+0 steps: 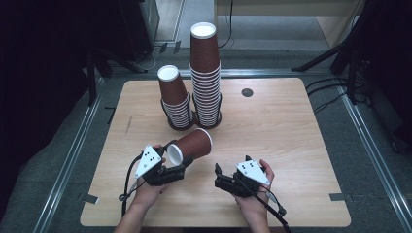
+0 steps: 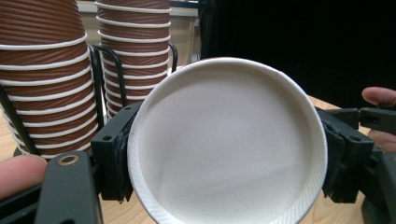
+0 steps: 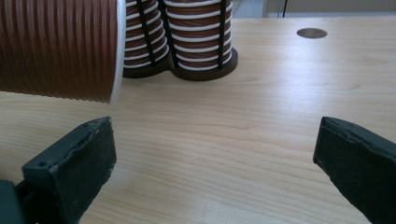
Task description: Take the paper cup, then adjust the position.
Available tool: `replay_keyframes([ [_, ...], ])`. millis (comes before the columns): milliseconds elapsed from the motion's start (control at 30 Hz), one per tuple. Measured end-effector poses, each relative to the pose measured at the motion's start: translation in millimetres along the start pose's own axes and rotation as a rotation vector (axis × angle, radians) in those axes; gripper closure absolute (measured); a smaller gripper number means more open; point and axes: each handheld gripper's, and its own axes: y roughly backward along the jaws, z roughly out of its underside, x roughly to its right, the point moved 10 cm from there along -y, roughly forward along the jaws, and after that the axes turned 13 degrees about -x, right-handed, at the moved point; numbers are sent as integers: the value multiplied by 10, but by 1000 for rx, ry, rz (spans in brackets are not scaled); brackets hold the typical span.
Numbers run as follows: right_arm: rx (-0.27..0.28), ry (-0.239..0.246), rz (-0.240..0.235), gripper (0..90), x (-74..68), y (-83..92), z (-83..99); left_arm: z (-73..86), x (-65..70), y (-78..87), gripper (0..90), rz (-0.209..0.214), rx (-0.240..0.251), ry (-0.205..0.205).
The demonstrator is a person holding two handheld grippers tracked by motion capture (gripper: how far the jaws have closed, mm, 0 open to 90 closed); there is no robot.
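**Brown cup clamped on its side, right fingers spread**

Left gripper (image 1: 180, 165) pinches the brown paper cup (image 1: 192, 144) by its base end, cup lying level above the desk (image 1: 291, 141). Right gripper (image 1: 219, 174), at the cup's 4 o'clock, stands spread wide, holding nothing. Two cup stacks (image 1: 194, 92) stand at 12 o'clock, farther back.

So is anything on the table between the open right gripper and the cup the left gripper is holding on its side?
Nothing visible. The right gripper sits with its jaws apart over bare table, and the cup clamped by the left gripper lies just beyond. The two cup stacks stand farther back, clear of that gap.
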Motion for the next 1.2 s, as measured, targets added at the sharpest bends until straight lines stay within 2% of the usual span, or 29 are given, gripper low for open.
replay_keyframes([
  [67,-4,-22,-17,0,-30,1,1,-4,-3,7,224,-3,3,0],
  [167,11,-71,-89,0,-114,22,-12,-9,-4,11,224,-6,6,-2],
  [200,11,-71,-89,0,-114,22,-12,-9,-4,11,224,-6,6,-2],
  [233,17,-91,-112,0,-159,28,-18,-11,-6,10,224,-7,8,-2],
  [433,33,-139,-150,0,-225,38,-55,-16,-8,13,224,-10,14,-1],
  [533,40,-179,-186,0,-263,42,-77,-18,-21,16,224,-14,18,2],
  [600,43,-193,-190,0,-267,42,-85,-18,-26,16,224,-16,18,3],
  [633,42,-212,-200,0,-274,40,-94,-18,-31,16,224,-18,20,4],
  [667,41,-256,-228,0,-292,37,-115,-17,-35,16,224,-19,21,4],
  [700,38,-276,-245,0,-305,35,-125,-14,-41,11,224,-22,20,3],
  [733,38,-276,-245,0,-305,35,-125,-14,-41,11,224,-22,20,3],
  [767,36,-296,-265,0,-320,35,-138,-20,-44,7,224,-25,24,7],
  [800,31,-343,-310,0,-350,30,-166,-25,-43,10,224,-25,29,8],
  [1200,1,-618,-512,0,-496,14,-265,-51,-47,48,225,-38,54,6],
])
